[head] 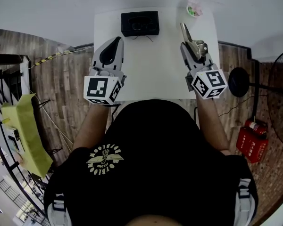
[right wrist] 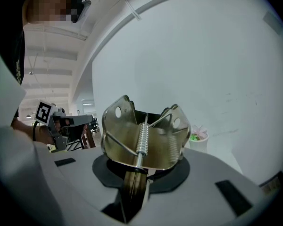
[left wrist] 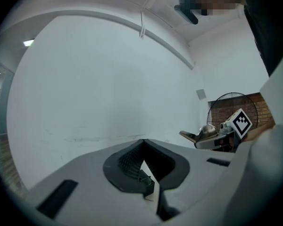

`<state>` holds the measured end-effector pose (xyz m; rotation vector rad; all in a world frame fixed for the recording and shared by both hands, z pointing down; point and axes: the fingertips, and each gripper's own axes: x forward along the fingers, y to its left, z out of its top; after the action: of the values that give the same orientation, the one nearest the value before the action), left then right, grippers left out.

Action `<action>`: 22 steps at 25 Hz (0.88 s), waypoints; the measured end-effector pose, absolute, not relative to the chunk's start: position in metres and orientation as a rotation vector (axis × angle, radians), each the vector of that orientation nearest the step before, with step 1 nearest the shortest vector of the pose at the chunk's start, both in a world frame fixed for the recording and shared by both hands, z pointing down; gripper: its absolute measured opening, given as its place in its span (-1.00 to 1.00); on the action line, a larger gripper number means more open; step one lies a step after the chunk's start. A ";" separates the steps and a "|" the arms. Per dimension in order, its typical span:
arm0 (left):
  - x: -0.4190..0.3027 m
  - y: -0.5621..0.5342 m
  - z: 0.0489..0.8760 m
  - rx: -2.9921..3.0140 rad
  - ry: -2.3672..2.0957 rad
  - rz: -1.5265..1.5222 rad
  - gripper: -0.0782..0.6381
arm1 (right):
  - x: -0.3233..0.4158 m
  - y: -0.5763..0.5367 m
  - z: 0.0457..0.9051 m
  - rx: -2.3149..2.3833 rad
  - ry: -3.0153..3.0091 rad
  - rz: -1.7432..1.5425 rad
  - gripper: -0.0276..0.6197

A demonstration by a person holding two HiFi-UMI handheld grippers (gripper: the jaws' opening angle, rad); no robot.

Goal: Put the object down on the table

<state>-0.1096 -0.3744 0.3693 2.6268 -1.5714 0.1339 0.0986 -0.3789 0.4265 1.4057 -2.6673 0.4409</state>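
The right gripper [right wrist: 133, 186] is clamped narrowly on 1 metal clip [right wrist: 144, 138], which sticks out ahead of its jaws, over the table [head: 155, 74]. The left gripper [left wrist: 148, 185], beside it, is closed and empty.

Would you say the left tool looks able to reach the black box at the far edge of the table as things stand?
Probably yes: the left tool hangs close to the black box, with only bare table between them.
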 end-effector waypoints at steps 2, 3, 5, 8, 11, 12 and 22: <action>-0.111 -0.374 0.370 2.627 -1.571 0.137 -0.76 | 0.098 -0.378 0.439 1.395 -2.649 0.462 -0.68; -0.112 -0.374 0.370 2.627 -1.572 0.138 -0.76 | 0.097 -0.377 0.446 1.389 -2.639 0.472 -0.68; -0.114 -0.374 0.369 2.626 -1.575 0.141 -0.76 | 0.097 -0.375 0.459 1.372 -2.619 0.497 -0.68; -0.115 -0.374 0.368 2.627 -1.579 0.147 -0.76 | 0.095 -0.370 0.481 1.340 -2.601 0.547 -0.68; -0.116 -0.372 0.368 2.627 -1.586 0.153 -0.76 | 0.093 -0.366 0.504 1.311 -2.587 0.615 -0.68; -0.116 -0.371 0.368 2.626 -1.589 0.155 -0.76 | 0.092 -0.366 0.512 1.304 -2.581 0.639 -0.68; -0.126 -0.365 0.370 2.598 -1.628 0.179 -0.76 | 0.086 -0.358 0.579 1.213 -2.493 0.717 -0.68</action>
<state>-0.1262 -0.3653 0.3695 2.5981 -1.6281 0.1794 0.0863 -0.3583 0.5786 1.2135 -2.4933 0.7165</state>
